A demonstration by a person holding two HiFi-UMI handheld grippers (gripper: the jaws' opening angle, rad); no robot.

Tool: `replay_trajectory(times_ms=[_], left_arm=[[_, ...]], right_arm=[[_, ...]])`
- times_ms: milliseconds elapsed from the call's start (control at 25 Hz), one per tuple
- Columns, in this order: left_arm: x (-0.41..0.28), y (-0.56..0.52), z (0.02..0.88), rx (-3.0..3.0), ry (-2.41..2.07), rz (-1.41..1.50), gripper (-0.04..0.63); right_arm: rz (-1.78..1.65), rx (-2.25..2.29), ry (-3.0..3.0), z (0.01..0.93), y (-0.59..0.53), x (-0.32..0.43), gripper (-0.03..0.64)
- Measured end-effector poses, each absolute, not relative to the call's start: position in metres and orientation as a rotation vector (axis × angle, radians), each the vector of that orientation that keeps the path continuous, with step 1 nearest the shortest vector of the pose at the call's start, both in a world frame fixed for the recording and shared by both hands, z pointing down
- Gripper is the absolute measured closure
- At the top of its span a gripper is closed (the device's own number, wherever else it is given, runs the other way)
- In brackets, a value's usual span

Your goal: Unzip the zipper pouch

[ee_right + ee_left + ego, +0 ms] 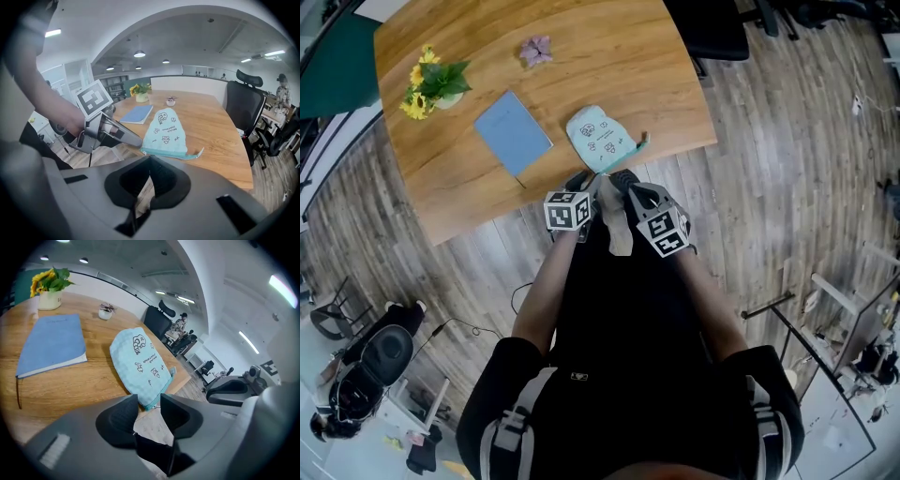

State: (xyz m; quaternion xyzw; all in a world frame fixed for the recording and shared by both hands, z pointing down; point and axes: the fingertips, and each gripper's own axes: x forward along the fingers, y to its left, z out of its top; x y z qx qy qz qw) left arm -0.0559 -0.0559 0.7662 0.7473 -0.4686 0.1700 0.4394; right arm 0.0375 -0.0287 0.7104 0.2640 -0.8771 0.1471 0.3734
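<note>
zipper pouch [598,138] | mint, cartoon prints | flat | table [609,66] edge

The zipper pouch [140,364] just ahead of the left gripper [149,400] is soft matt cloth with a fine checked weave, printed drawings and a darker teal zip tape. Under it, the wooden surface [61,385] is smooth, with a satin sheen and visible grain. Beyond and left of that gripper, the notebook [51,341] has a matt blue cover over pale paper edges. The right gripper [149,159] is matt grey plastic with dark ribbed pads [164,180].
</note>
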Motion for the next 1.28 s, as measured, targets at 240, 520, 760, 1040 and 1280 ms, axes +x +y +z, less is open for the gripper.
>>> replay_trajectory(times_ms=[240,520,760,1040,1280], left_arm=[[-0.056,-0.065,0.776,1.793,-1.224,0.472,0.420],[-0.056,-0.076,0.787,1.726,-1.263,0.505,0.410],[-0.055,-0.076,0.788,1.732,-1.291,0.569,0.427],[-0.054,-0.080,0.788,1.736,-1.284,0.594,0.566],[-0.051,-0.081,0.781,1.673,-1.235,0.393,0.580]], right_arm=[[0.387,0.657,-2.238,0.711,-0.029,0.041,0.614],[0.394,0.648,-2.229,0.714,-0.036,0.048,0.614],[0.397,0.650,-2.234,0.712,-0.043,0.053,0.614],[0.394,0.646,-2.238,0.712,-0.044,0.054,0.614],[0.391,0.653,-2.240,0.711,-0.045,0.056,0.614]])
